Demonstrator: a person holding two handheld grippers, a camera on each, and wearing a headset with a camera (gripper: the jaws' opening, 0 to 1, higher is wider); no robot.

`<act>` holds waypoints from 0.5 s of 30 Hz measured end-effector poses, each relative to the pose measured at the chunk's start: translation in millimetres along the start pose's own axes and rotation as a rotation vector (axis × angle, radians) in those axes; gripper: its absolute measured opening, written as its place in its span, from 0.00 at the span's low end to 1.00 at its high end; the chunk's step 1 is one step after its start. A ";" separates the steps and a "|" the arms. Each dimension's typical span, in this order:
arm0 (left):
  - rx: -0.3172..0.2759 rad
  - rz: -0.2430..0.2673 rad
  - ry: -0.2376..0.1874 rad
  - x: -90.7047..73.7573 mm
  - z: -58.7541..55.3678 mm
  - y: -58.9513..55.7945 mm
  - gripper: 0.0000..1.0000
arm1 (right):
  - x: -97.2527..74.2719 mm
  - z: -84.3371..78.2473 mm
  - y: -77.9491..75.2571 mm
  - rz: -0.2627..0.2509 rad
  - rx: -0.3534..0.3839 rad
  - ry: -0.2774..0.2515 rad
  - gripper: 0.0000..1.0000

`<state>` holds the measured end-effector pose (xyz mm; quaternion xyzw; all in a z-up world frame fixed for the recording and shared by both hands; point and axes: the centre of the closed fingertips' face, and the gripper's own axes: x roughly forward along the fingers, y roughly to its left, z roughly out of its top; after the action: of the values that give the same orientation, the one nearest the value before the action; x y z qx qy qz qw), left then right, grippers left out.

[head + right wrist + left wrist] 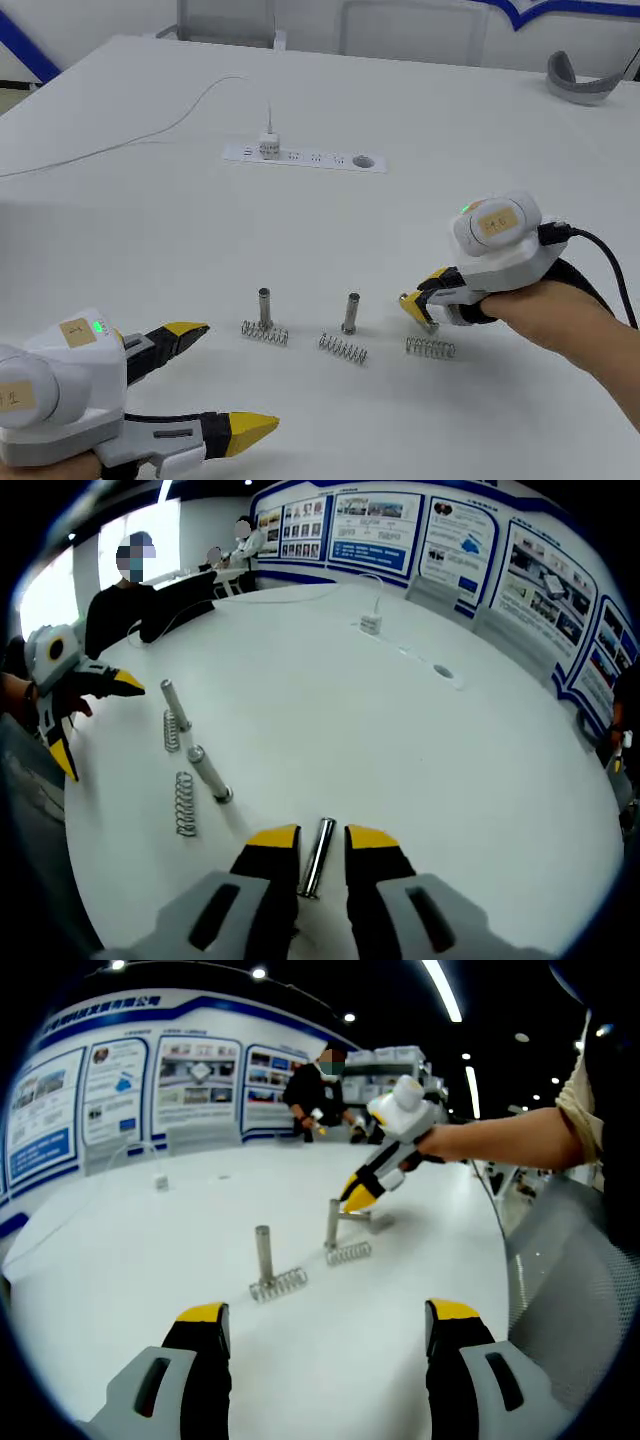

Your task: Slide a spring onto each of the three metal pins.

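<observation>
Two metal pins stand upright on the white table [150, 230]: the left pin [265, 305] and the middle pin [351, 312]. Three springs lie flat in front: left spring [264, 332], middle spring [343, 348], right spring [430, 348]. My right gripper [418, 308] is shut on the third pin [318, 855], which lies between its yellow tips just above the right spring. In the left gripper view that pin [358, 1217] looks tilted. My left gripper [225, 378] is open near the front left, apart from the pins, nothing between its fingers [205, 1320].
A white power strip [303, 157] with a plugged charger [268, 145] and cable lies mid-table. A grey curved object [580, 85] rests at the far right. Chairs stand beyond the far edge. People [120, 600] sit at another table in the background.
</observation>
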<state>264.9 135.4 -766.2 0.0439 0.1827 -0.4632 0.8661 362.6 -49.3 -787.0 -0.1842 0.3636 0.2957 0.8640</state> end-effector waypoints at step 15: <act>-0.005 0.003 0.005 0.5 -4.1 0.5 0.80 | 12.7 -5.0 -3.2 -0.015 0.041 0.050 0.13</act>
<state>264.5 136.3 -770.2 0.0433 0.1860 -0.4616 0.8663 369.2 -49.6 -799.4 -0.1767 0.3896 0.2769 0.8604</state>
